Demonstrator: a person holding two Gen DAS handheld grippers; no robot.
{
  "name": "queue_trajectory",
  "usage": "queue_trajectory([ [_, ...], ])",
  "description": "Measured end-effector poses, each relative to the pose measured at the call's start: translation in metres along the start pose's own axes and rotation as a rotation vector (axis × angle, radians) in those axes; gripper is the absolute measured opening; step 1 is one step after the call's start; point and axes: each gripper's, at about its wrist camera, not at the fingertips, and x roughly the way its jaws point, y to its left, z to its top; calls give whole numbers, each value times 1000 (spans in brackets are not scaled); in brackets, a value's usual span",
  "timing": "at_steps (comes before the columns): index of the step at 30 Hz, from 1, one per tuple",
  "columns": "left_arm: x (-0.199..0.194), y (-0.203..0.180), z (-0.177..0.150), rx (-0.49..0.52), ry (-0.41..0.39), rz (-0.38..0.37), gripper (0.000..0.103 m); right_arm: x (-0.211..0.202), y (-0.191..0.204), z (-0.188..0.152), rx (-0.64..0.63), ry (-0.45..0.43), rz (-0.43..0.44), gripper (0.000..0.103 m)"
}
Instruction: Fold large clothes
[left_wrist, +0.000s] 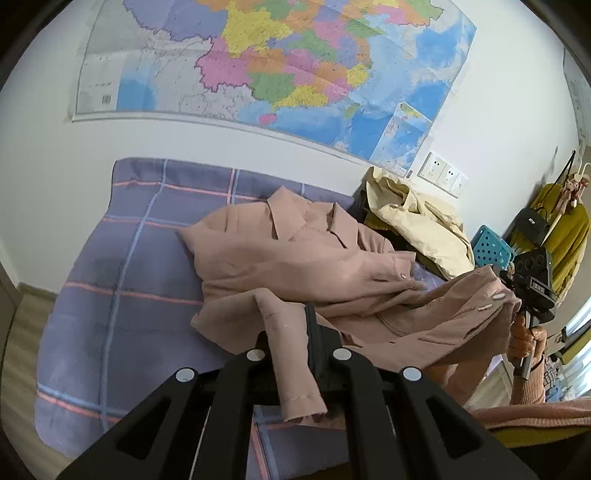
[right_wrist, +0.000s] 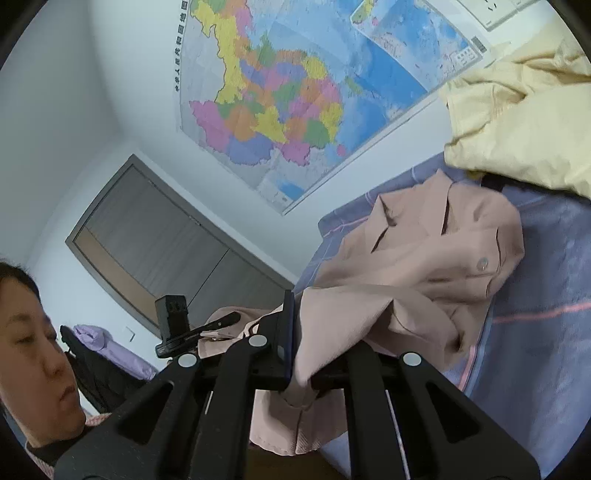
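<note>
**Mia:** The left tool (left_wrist: 291, 332) is pressed together on a bit of the pink coat (left_wrist: 295, 258). See the cloth hanging out between its fingers?

**Ben:** Yes. And the right tool (right_wrist: 295, 343) is pinching the pink coat too. It has another part near the bottom hem.

**Mia:** Why two pinches?

**Ben:** I think the coat is big. With one pinch it would flop and twist. With two, the bottom end comes up off the bed (left_wrist: 129, 258) and can go over the top part in one flat piece.

**Mia:** Where is the rest of the coat?

**Ben:** The collar end lies on the bed, near the edge by the wall. The sleeve with a button lies across the middle.

**Mia:** What is that yellow heap (left_wrist: 417, 218)?

**Ben:** More clothes, I think. It sits at the bed's far corner, just beside the pink coat's collar. Maybe it waits its turn.

**Mia:** Is there a box or basket?

**Ben:** There is a blue basket (left_wrist: 493, 249) with holes past the yellow heap. I cannot tell what is in it. The heap hides most of it.

**Mia:** Is the fold done?

**Ben:** Not yet. The coat is wrinkly and only half lifted.
</note>
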Motion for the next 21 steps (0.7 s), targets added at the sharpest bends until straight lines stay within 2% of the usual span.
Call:
queue_trajectory([
  [9,10,-4,35,41,1,37,5,8,-8,28,9,-29,-5,6],
  [21,45,1,97,70,40,95,5,31,-37,74,78,-65,-33,6],
])
